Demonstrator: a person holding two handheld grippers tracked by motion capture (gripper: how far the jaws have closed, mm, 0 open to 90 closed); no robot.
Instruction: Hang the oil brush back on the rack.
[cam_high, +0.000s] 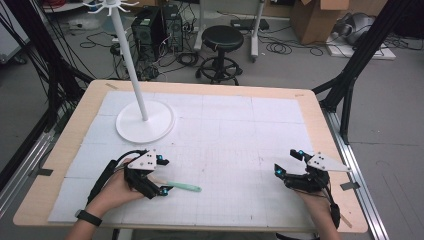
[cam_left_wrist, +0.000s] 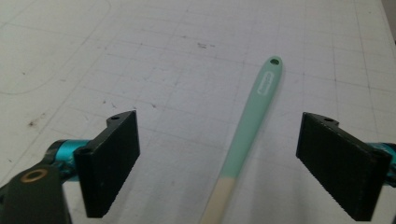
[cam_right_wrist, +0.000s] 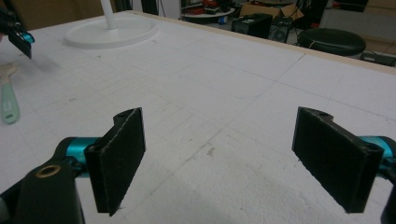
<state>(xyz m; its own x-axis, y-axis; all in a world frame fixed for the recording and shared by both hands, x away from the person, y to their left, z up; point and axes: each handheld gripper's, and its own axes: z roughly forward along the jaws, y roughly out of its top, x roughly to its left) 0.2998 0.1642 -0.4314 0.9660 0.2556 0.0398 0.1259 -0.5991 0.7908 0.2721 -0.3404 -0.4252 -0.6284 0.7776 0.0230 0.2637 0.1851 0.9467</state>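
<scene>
Two grippers sit at my near edge of the table (cam_high: 70, 150). My left gripper (cam_high: 162, 175) stands with its jaws wide apart, straddling a mint-green utensil (cam_left_wrist: 252, 121) without touching it; the pads are clear on both sides. My right gripper (cam_high: 289, 162) rests off to the other side, well apart from the work, jaws equally wide and holding nothing.

The utensil lies flat on the white gridded mat (cam_high: 225, 130), near the left front, its green handle running away from my left gripper and a pale cream section (cam_left_wrist: 219, 200) nearest the jaws. In the left gripper view a small hanging hole (cam_left_wrist: 275, 61) shows at the far tip. I judge it light, slim and fairly stiff, probably smooth plastic or silicone, so it may slip or roll under a loose pinch. I'd take it across the green shaft just beyond the cream joint, squeezing the flat sides.

Farther back on the left stands a white pole stand (cam_high: 131, 60) on a round base (cam_high: 145, 122), well clear of the utensil. Nothing lies between them on the mat. Beyond the table are a black stool (cam_high: 222, 40), computer towers and loose cables on the floor.
</scene>
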